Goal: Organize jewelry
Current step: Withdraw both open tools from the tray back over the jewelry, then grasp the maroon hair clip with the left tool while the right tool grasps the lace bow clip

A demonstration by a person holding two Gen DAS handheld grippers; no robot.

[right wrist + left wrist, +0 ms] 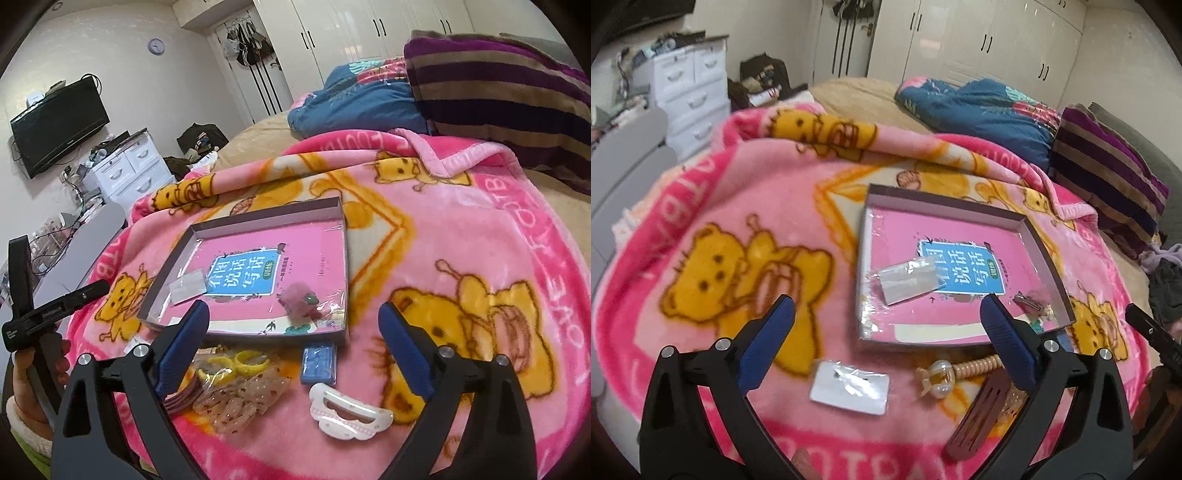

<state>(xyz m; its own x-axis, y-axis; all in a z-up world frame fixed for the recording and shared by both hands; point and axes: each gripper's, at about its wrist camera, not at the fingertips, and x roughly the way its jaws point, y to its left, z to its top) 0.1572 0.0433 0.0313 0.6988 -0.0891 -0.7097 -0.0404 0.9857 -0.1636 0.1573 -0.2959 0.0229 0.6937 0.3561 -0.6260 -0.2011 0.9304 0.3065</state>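
both grippers, left gripper (886,332) and right gripper (293,334), gape wide, empty, near tray's front edge (243,338).

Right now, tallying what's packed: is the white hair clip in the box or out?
Out: the white hair clip lies on the blanket, outside the box.

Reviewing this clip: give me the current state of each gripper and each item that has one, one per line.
Left gripper: open, empty.
Right gripper: open, empty.
Shallow cardboard box tray: lidless, holding a pink book.
Clear plastic pouch: lying inside the tray.
White card in plastic sleeve: flat on the blanket, outside the tray.
White hair clip: on the blanket, outside the tray.
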